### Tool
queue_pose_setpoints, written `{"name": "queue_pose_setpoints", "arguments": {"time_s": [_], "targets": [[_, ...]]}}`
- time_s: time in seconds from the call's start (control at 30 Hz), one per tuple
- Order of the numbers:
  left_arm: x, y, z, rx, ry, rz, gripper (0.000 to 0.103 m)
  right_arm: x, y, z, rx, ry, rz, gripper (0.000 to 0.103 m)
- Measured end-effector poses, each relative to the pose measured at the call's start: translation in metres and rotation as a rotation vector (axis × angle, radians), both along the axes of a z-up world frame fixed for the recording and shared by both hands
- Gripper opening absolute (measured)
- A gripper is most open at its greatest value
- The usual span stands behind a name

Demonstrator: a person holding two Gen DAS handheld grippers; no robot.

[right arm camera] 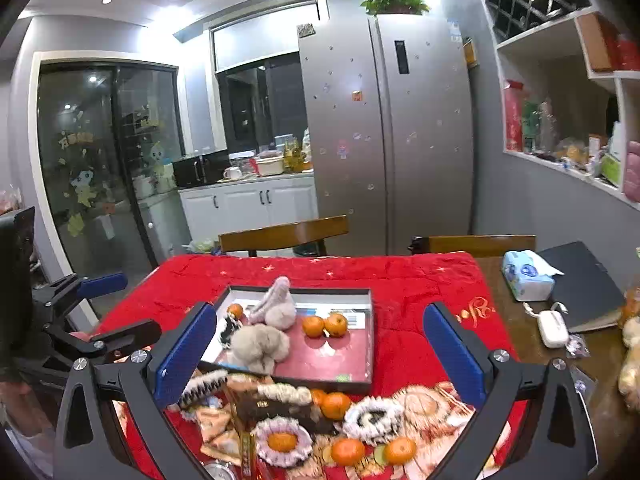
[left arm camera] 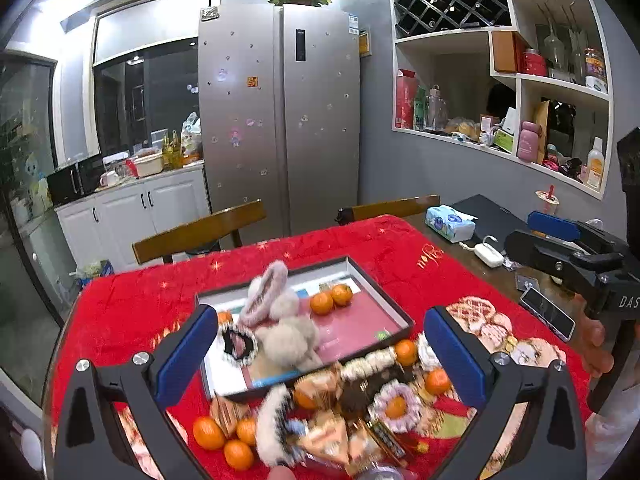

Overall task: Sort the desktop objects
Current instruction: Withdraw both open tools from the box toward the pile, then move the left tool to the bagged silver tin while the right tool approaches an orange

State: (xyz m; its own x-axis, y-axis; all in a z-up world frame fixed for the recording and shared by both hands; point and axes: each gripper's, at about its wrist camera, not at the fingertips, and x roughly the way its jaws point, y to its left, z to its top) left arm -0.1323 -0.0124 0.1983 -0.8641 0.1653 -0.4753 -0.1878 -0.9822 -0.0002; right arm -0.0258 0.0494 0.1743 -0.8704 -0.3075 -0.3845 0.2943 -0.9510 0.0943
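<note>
A shallow dark-rimmed tray point(left arm camera: 384, 300) point(right arm camera: 370, 336) lies on the red cloth. It holds fluffy beige hair ties point(left arm camera: 288, 336) point(right arm camera: 260, 344), a pink fluffy clip point(left arm camera: 264, 292), a black lace scrunchie point(left arm camera: 238, 342) and two tangerines point(left arm camera: 331, 299) point(right arm camera: 324, 325). In front of the tray lies a jumble of tangerines point(left arm camera: 208, 432) point(right arm camera: 347, 451), scrunchies point(left arm camera: 396, 404) point(right arm camera: 282, 442), hair clips point(right arm camera: 204, 386) and snack packets point(left arm camera: 328, 440). My left gripper point(left arm camera: 320, 356) is open and empty above the jumble. My right gripper point(right arm camera: 320, 356) is open and empty, also above it.
A tissue pack point(left arm camera: 448, 222) point(right arm camera: 526, 276), a white charger point(left arm camera: 488, 254) point(right arm camera: 552, 328), a black folder point(right arm camera: 584, 284) and a phone point(left arm camera: 548, 314) lie on the bare wooden table to the right. Two wooden chairs point(left arm camera: 200, 232) stand behind.
</note>
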Motion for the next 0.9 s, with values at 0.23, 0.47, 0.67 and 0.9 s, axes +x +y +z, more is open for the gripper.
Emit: {"name": "queue_pose_setpoints", "arguments": {"time_s": [0.23, 0.47, 0.67, 0.9], "targets": [[0.027, 0.000, -0.018, -0.012, -0.005, 0.021, 0.103, 0.033, -0.003, -0.008, 0.021, 0.036, -0.024, 0.103], [0.037, -0.013, -0.054, 0.000, -0.071, 0.063, 0.103, 0.051, -0.005, -0.044, -0.023, 0.000, -0.050, 0.103], [0.047, -0.008, -0.101, -0.010, -0.160, 0.037, 0.103, 0.059, 0.004, -0.098, -0.075, -0.129, -0.103, 0.103], [0.058, 0.012, -0.155, 0.001, -0.281, -0.045, 0.103, 0.068, 0.011, -0.139, -0.064, -0.225, -0.154, 0.103]]}}
